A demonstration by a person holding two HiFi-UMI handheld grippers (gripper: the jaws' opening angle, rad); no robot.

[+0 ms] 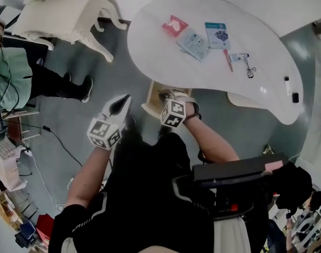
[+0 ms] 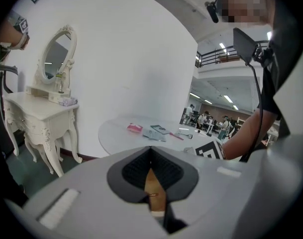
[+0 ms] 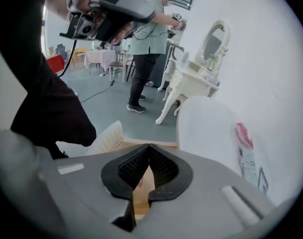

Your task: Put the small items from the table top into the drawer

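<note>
The left gripper (image 1: 122, 103) hung over the floor just left of the open drawer (image 1: 151, 103), its jaws meeting at the tips with nothing between them. The right gripper (image 1: 177, 95) sat above the drawer, jaws likewise pressed together and bare. The small items all lay on the table (image 1: 160, 67), beyond both grippers and well apart from them. They were a red packet (image 1: 174, 25), a grey packet (image 1: 193, 42), a blue card (image 1: 217, 35), a red pen (image 1: 227, 61) and a black looped tool (image 1: 249, 67). Near the right rim lay a white piece (image 1: 287, 83) and a black piece (image 1: 295, 97).
</note>
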